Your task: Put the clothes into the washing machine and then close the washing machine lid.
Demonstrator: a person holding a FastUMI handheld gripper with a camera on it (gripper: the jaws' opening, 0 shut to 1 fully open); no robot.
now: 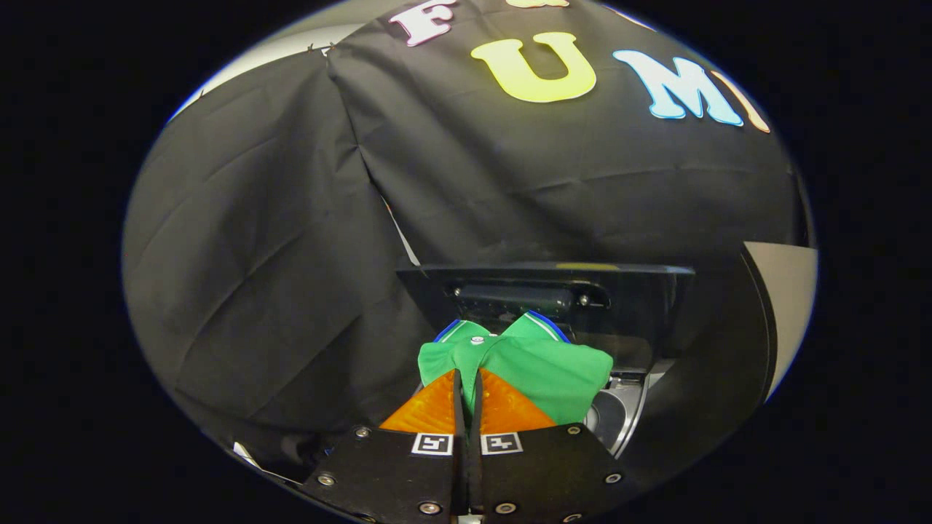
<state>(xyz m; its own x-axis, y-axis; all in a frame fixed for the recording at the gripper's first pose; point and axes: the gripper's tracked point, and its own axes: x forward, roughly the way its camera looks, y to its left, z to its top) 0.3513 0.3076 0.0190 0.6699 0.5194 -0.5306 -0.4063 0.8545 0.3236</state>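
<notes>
A: Black cloth fills the upper frame; what's below?

B: The gripper (466, 378), nearly closed, pinches the green shirt (542, 367) (collar up) at lower centre, before the washing machine (626, 415) and its raised lid (546, 271).

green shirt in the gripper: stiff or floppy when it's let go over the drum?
Likely floppy: the green shirt bunches and drapes around the orange fingers of the gripper, which look shut on a thin fold. Probably light, since that pinch carries it. It should slump into the washing machine opening rather than roll.
</notes>
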